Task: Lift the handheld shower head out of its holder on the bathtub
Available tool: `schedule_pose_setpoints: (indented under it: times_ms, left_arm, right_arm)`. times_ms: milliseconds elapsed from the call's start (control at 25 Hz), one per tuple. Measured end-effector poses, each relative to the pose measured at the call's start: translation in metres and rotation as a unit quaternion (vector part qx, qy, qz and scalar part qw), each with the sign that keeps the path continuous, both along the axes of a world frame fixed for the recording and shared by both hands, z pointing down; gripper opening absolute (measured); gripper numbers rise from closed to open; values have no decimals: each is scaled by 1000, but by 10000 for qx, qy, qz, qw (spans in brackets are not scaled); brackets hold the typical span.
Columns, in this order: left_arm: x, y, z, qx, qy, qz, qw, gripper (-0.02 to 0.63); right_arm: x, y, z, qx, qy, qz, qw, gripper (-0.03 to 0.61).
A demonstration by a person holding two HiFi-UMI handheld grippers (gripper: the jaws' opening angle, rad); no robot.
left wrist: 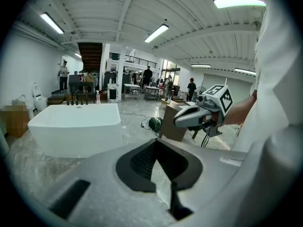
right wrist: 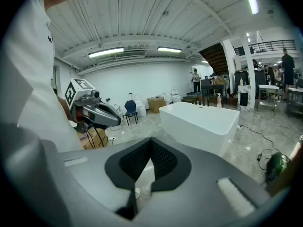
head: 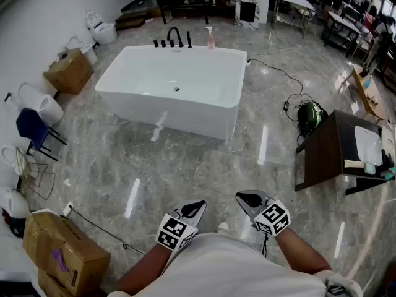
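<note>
The white bathtub (head: 185, 113) stands well ahead of me on the marble floor, also seen in the left gripper view (left wrist: 75, 124) and the right gripper view (right wrist: 199, 122). Black tap fittings (head: 173, 39) stand on its far rim; which one is the handheld shower head I cannot make out from here. My left gripper (head: 199, 206) and right gripper (head: 242, 197) are held close to my body, far from the tub, both shut and empty. From each gripper's camera the other shows: the right gripper (left wrist: 177, 122) and the left gripper (right wrist: 118, 122).
A pink bottle (head: 211, 39) sits on the tub's far rim. Cardboard boxes (head: 68, 70) (head: 62, 252), toilets (head: 102, 26) and a blue chair (head: 31, 129) line the left wall. A dark table (head: 334, 150) and a green machine (head: 309, 113) with a cable stand at the right.
</note>
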State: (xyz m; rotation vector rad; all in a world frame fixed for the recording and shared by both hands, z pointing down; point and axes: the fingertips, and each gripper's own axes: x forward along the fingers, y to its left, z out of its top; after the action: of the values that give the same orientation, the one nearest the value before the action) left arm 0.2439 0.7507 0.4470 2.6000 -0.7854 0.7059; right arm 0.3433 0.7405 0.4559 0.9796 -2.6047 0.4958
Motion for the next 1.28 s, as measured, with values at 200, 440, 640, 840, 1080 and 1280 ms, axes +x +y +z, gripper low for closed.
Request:
schedule_pose_setpoints:
  times_ms: [200, 440, 640, 840, 1080, 1280]
  left_arm:
    - [9, 7, -3, 61, -42, 146, 9999, 6]
    - [15, 6, -3, 51, -74, 68, 9999, 6]
    - [13, -3, -4, -8, 26, -60, 10000, 6]
    - [4, -30, -5, -97, 153, -88, 9998, 6]
    - [-7, -95, 3, -146, 332, 52, 9993, 6]
    - [-22, -161, -9, -56, 433, 260, 9987, 6]
  right_arm:
    - [9, 8, 0, -23, -33, 110, 9999, 12]
    - [25, 8, 4, -15, -35, 133, 9999, 12]
    - [30, -10, 4, 163, -27, 165, 9997, 49]
    - [30, -55, -3, 281, -55, 377, 9989, 173]
    - [27, -134, -12, 512, -1, 843, 9951, 298]
    - [12, -206, -24, 610, 173, 1036, 9926, 348]
